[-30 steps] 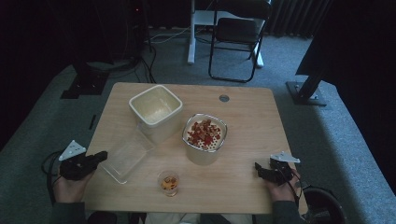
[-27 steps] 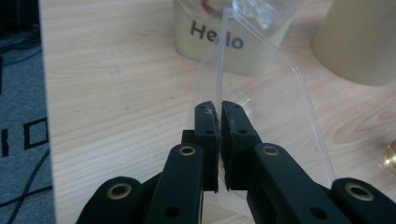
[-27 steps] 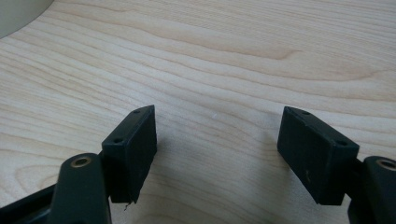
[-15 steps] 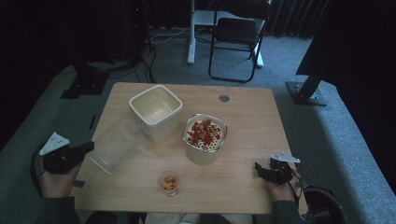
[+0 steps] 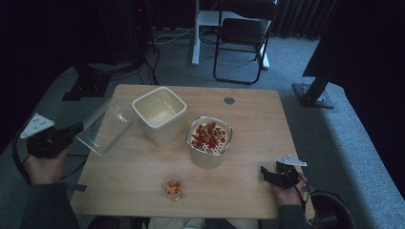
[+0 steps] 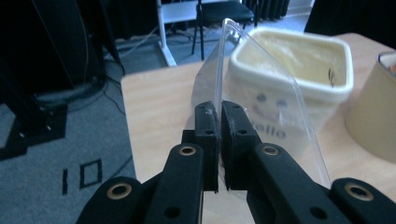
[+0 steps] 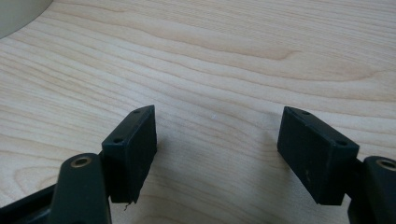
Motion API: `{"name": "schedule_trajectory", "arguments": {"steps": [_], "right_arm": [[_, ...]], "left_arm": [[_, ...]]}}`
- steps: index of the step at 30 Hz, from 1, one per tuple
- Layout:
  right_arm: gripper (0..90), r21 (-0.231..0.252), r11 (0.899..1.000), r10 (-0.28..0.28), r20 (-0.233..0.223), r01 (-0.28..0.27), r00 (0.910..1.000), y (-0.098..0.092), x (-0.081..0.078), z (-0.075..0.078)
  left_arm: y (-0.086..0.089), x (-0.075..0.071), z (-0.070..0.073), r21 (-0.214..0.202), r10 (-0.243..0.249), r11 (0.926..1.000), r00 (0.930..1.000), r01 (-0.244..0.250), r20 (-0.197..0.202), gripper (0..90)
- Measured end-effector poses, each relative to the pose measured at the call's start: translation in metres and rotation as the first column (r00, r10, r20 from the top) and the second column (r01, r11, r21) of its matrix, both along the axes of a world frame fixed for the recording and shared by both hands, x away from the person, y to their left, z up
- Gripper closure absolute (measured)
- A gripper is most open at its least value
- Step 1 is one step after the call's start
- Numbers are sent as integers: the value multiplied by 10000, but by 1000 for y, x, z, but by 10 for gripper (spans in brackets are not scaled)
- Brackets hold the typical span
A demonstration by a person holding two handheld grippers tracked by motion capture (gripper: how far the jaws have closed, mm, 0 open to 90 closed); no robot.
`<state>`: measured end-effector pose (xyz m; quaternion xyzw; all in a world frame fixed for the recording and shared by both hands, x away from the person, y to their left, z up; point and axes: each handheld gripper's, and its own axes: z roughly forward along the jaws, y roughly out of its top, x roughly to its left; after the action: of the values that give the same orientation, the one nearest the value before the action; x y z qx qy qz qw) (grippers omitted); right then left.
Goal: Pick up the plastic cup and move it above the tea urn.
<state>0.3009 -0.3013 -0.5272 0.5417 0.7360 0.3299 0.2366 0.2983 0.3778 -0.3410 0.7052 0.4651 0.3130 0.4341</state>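
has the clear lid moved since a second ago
Yes. The clear lid, pinched in the left gripper, has lifted off the table toward its left edge, now tilted beside the empty cream tub.

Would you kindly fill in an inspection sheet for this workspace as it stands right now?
Surface: wooden table, bare grain between the items.
Job's things: clear plastic lid pinched at its edge and held tilted off the table beside the empty cream container.
Clutter: round tub of red and orange pieces; small cup with a few pieces; grey disc near the far edge.
Grippers: left gripper shut on the lid; right gripper open, fingers empty, low over the table.
Cables: cords on the floor behind the table.
Surroundings: folding chair, grey carpet, dark room.
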Motion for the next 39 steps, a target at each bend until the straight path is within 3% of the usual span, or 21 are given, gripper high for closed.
{"name": "schedule_trajectory", "arguments": {"steps": [8, 11, 18, 20, 22, 26, 39], "right_arm": [[278, 3, 10000, -4, 13, 4, 10000, 0, 0, 0], [278, 12, 10000, -11, 21, 11, 10000, 0, 0, 0], [278, 11, 10000, -10, 18, 10, 10000, 0, 0, 0], [278, 14, 10000, -11, 16, 11, 10000, 0, 0, 0], [278, 10, 10000, -11, 15, 11, 10000, 0, 1, 0], [278, 7, 10000, -9, 13, 9, 10000, 0, 1, 0], [278, 3, 10000, -9, 16, 9, 10000, 0, 1, 0]], "left_arm": [[-20, 27, 35, 240, -434, 9988, 9981, 424, 435, 869], [-34, 41, 43, 455, -662, 9969, 9970, 644, 406, 868], [-69, 73, 43, 924, -1173, 9890, 9930, 1157, 112, 866], [-77, 81, 42, 697, -1448, 9871, 9894, 1440, 76, 857], [-85, 87, 40, 553, -1638, 9851, 9864, 1629, 118, 771], [-92, 93, 37, 336, -1762, 9839, 9841, 1754, 218, 624], [-94, 91, 36, -36, -1610, 9869, 9857, 1614, 500, 505]]}}
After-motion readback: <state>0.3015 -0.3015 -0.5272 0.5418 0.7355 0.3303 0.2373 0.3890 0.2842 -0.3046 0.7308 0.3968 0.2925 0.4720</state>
